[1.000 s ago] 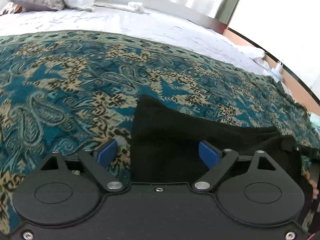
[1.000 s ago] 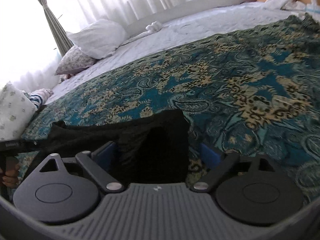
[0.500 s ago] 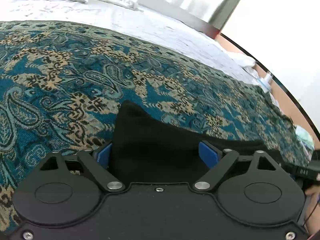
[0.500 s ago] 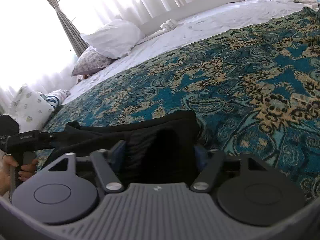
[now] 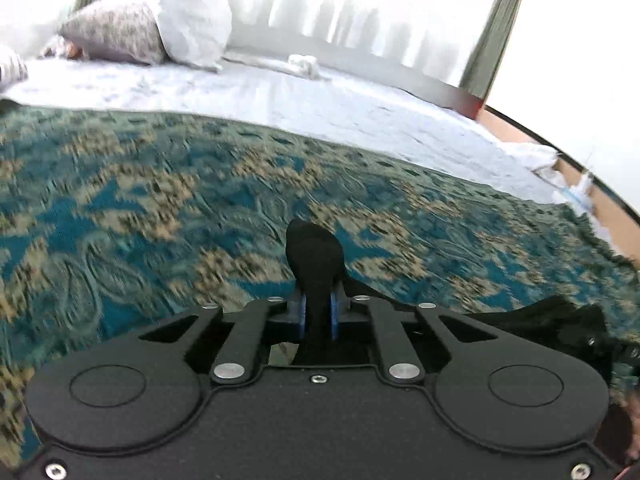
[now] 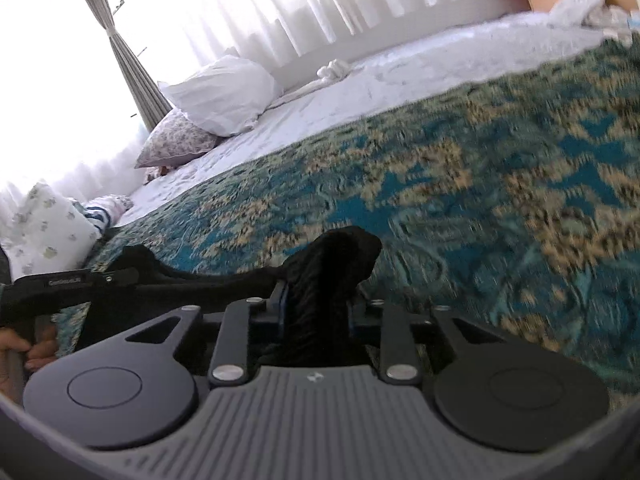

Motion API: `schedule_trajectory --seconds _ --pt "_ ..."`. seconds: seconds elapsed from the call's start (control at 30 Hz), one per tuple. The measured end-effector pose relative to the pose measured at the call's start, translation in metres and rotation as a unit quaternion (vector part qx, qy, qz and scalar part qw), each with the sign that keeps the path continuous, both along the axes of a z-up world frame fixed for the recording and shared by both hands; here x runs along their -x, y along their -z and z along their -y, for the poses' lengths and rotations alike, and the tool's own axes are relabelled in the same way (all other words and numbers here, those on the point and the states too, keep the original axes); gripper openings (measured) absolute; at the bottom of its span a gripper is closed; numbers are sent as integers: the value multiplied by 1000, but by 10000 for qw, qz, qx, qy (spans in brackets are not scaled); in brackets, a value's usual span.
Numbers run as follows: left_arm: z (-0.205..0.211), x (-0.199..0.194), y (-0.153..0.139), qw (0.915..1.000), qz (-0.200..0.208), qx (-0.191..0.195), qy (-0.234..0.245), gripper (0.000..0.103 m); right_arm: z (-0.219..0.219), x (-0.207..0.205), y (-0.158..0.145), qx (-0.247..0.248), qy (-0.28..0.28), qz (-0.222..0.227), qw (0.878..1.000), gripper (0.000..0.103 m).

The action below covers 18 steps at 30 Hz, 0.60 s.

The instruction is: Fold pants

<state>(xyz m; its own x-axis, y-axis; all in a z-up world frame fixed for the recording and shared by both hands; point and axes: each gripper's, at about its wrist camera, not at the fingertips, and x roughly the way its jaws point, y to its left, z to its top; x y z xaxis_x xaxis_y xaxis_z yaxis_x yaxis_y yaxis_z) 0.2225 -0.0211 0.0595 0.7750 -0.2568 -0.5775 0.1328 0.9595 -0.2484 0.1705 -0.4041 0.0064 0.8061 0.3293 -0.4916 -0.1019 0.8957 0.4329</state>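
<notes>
Over the teal paisley bedspread (image 5: 168, 200) I have both claws clamped on the black pants (image 5: 314, 256); in the left wrist view my left claw (image 5: 317, 312) has its two blue pads pressed together with a bunched fold of the dark cloth pinched between them, the fabric sticking up past the fingertips in a rounded lump; from there the rest of the pants trails off low to the right (image 5: 552, 320), lying across the bedspread toward the picture's edge; in the right wrist view my right claw (image 6: 316, 304) is likewise closed tight on a thicker wad of the same pants (image 6: 340, 256), which bulges above the fingers; the cloth runs leftward from that grip as a dark band toward the other gripper's black handle (image 6: 68, 284), where I can see a hand (image 6: 28, 348) wrapped round the grip at the left margin; the bedspread is blurred in both views, so I cannot make out its pattern finely; beyond it the bed shows a white sheet (image 5: 320, 96), a white pillow (image 6: 224, 96) leaning by a floral pillow (image 6: 176, 142), and pale curtains (image 6: 304, 0) glowing behind the headboard; a small white bundle of cloth (image 5: 304, 65) sits on the sheet near the far edge.
</notes>
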Motion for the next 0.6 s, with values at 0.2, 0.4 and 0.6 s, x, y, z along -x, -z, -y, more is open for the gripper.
schedule_trajectory --seconds 0.2,0.4,0.6 --pt "-8 -39 -7 9989 80 -203 -413 11 -19 -47 -15 172 -32 147 9997 28" --pt "-7 -70 5 9972 -106 -435 -605 15 -25 -86 -9 233 -90 -91 9996 31" --pt "4 -53 10 9910 -136 -1151 -669 49 -31 -64 -11 974 94 -99 9951 78"
